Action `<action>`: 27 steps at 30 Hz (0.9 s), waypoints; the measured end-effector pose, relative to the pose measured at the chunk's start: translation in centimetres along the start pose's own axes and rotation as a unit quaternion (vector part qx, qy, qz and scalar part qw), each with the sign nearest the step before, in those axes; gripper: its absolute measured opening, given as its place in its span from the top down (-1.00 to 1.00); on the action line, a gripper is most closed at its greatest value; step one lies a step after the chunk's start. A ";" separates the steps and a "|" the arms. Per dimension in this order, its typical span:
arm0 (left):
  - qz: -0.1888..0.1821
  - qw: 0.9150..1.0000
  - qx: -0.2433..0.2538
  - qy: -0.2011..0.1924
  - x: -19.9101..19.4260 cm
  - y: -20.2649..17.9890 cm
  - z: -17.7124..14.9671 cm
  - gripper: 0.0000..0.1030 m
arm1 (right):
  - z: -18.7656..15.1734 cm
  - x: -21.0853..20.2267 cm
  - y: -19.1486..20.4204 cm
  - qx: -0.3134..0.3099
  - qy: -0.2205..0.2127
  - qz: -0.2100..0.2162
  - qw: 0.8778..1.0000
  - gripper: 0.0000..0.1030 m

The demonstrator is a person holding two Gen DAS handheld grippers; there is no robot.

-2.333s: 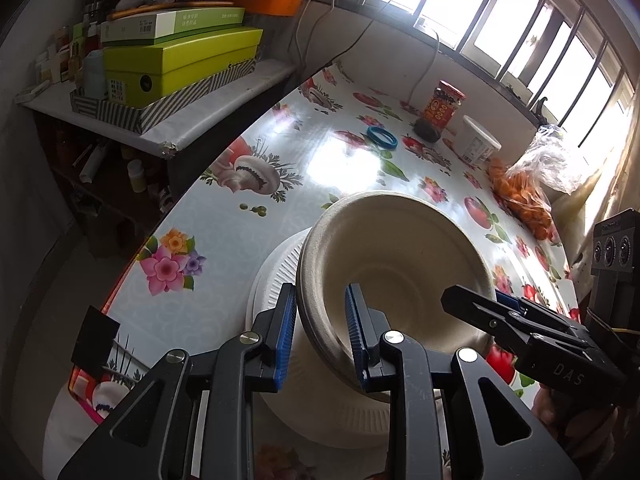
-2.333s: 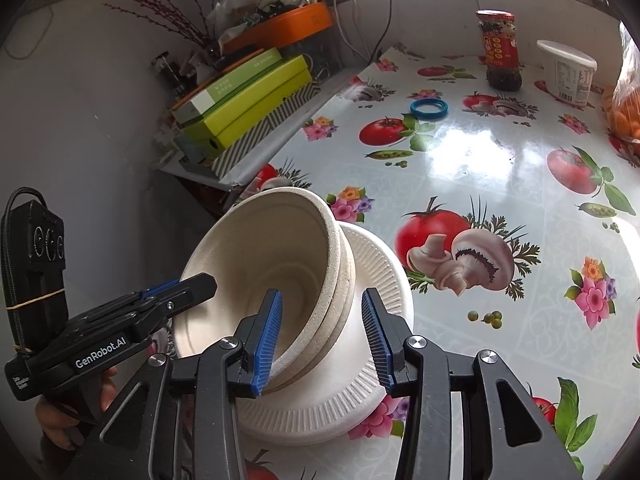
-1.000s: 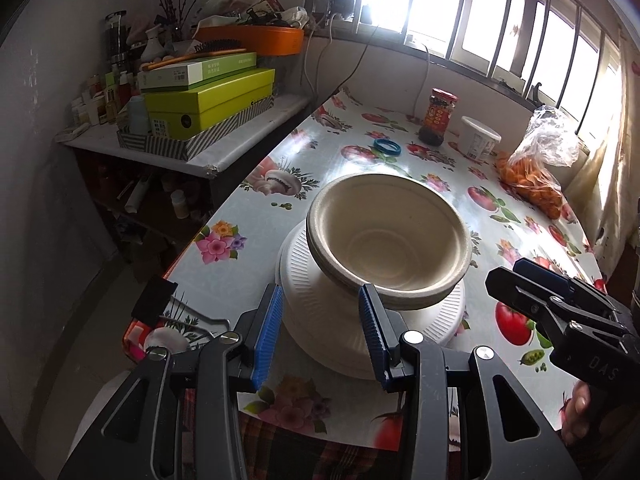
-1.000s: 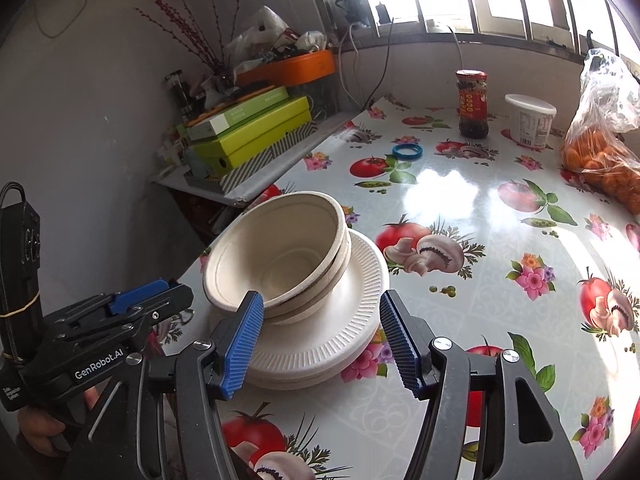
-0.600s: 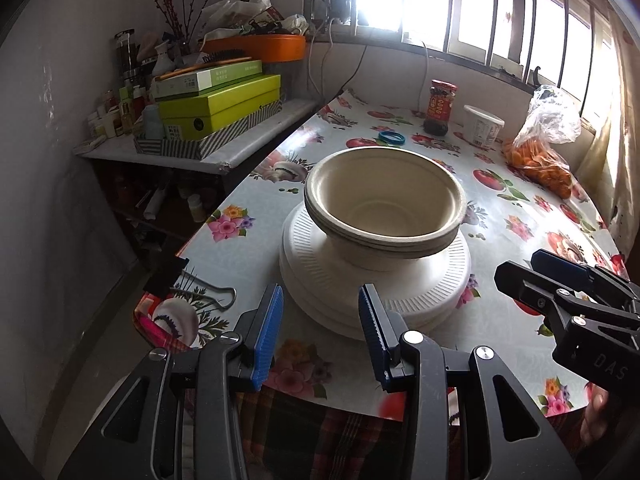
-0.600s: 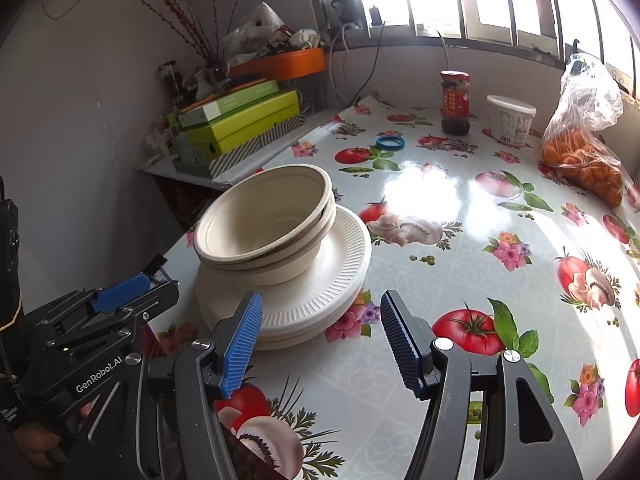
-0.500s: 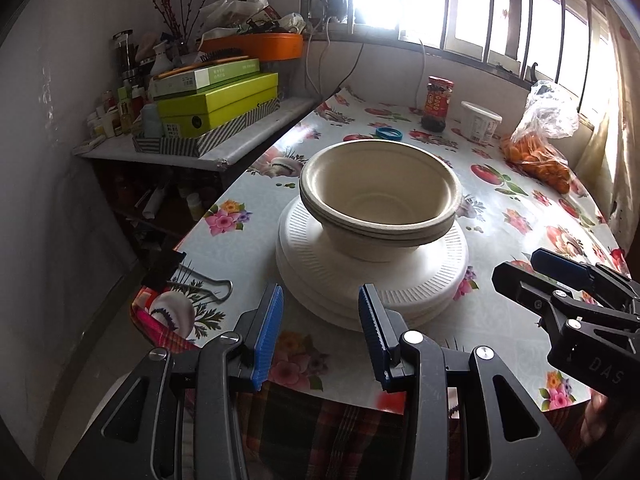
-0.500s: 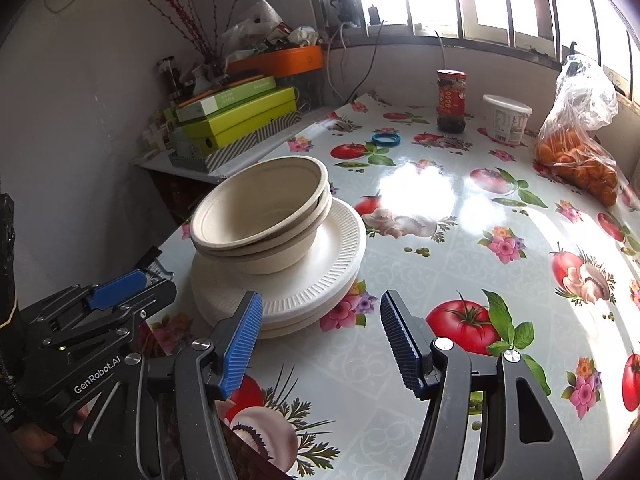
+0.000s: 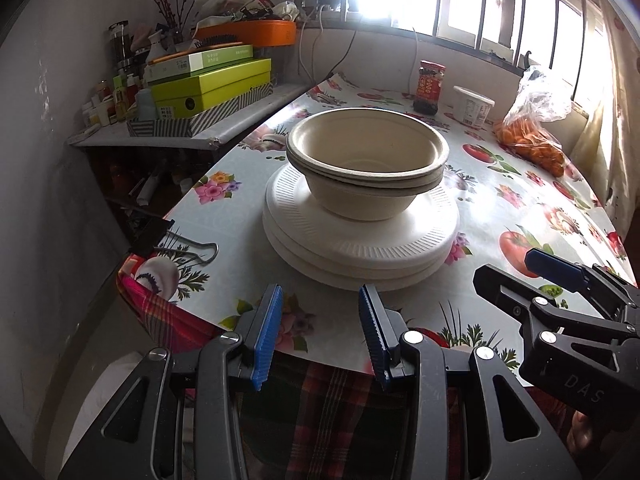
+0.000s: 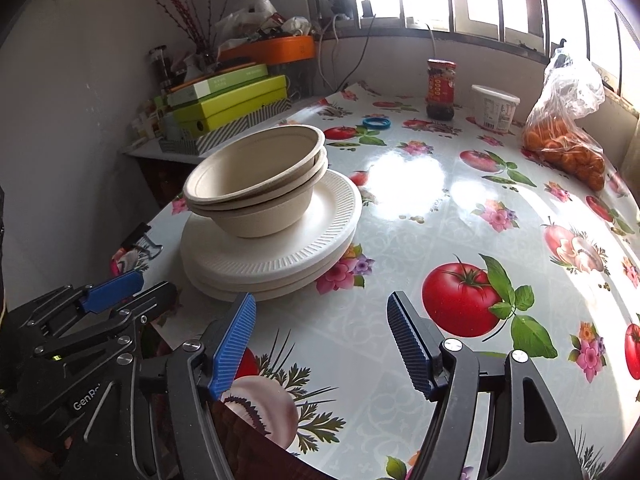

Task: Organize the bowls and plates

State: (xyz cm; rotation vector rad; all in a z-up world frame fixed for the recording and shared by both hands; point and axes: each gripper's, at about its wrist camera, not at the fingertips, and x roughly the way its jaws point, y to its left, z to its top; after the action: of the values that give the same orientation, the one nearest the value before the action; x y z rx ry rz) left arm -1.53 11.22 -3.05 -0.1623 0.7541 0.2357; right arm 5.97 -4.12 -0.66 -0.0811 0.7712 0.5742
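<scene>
Two nested beige paper bowls (image 9: 366,168) (image 10: 256,184) stand upright on a stack of white disposable plates (image 9: 360,248) (image 10: 272,260) near the table's front left corner. My left gripper (image 9: 320,332) is open and empty, at the table's front edge short of the plates. My right gripper (image 10: 322,340) is open and empty, over the table to the right of the stack. Each gripper also shows in the other's view: the right gripper (image 9: 560,300), the left gripper (image 10: 100,304).
The table wears a glossy fruit-print cloth (image 10: 460,216). At its far end stand a red-labelled jar (image 10: 440,88), a white tub (image 10: 494,108), a blue ring (image 10: 376,122) and a bag of oranges (image 10: 564,148). A binder clip (image 9: 172,236) lies by the left corner. Green boxes (image 9: 212,80) sit on a side shelf.
Both grippers have let go of the bowls and pulled back toward the table's front edge. The bowls, tilted before, now sit level on the plates.
</scene>
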 end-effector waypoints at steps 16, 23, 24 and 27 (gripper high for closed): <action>0.000 1.000 0.020 0.005 0.2 -0.7 -1.4 0.21 | -2.2 -0.5 -0.1 0.011 0.000 -0.027 1.000 -0.38; 0.000 1.000 0.026 0.004 0.1 -1.1 -1.6 0.21 | -2.5 -0.7 -0.6 0.020 -0.001 -0.028 0.999 -0.38; 0.005 1.000 0.027 0.004 0.1 -1.1 -1.6 0.21 | -2.5 -0.8 -0.6 0.021 -0.001 -0.028 0.999 -0.38; 0.016 0.999 0.035 -0.001 0.0 -1.4 -1.7 0.21 | -2.6 -0.8 -0.8 0.023 -0.002 -0.028 0.999 -0.39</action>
State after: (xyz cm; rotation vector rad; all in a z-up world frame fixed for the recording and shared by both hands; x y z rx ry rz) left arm -2.25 9.49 -4.19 -0.0842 0.7627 0.2398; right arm 4.24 -5.85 -2.05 -0.0587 0.7764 0.5039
